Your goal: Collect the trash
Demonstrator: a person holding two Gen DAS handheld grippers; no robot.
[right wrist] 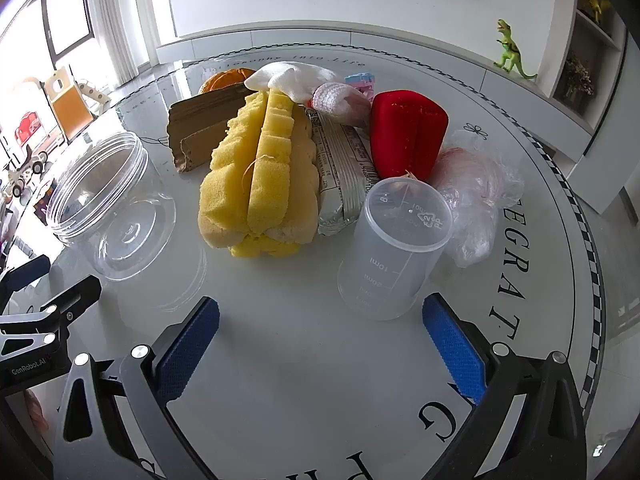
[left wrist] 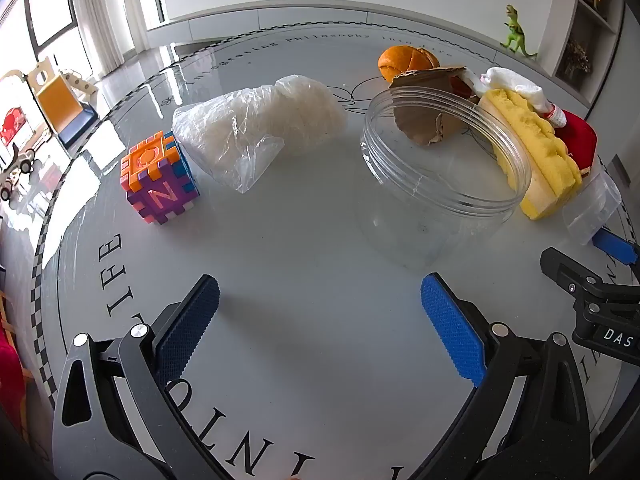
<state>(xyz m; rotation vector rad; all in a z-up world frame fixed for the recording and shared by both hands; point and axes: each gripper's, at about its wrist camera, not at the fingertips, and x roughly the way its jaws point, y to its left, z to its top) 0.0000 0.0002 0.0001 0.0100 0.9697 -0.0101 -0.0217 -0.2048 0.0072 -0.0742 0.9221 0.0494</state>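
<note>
A clear plastic jar [left wrist: 440, 168] stands open on the round white table [left wrist: 304, 248]; it also shows in the right wrist view [right wrist: 108, 204]. Around it lie a crumpled plastic bag [left wrist: 260, 128], torn cardboard [left wrist: 428, 108], an orange peel [left wrist: 404, 60], a yellow sponge [right wrist: 260, 176], a white sock [right wrist: 304, 80], a silver packet [right wrist: 340, 168], a red box [right wrist: 408, 132], a second plastic bag [right wrist: 476, 200] and an upturned measuring cup [right wrist: 392, 248]. My left gripper [left wrist: 320, 312] is open and empty in front of the jar. My right gripper [right wrist: 320, 328] is open and empty, just before the cup.
A colourful puzzle cube [left wrist: 158, 178] sits left of the plastic bag. A green toy dinosaur [left wrist: 516, 32] stands on the ledge behind the table. Toys [left wrist: 52, 96] stand on the floor at the left. The right gripper's body [left wrist: 592, 292] shows at the left view's right edge.
</note>
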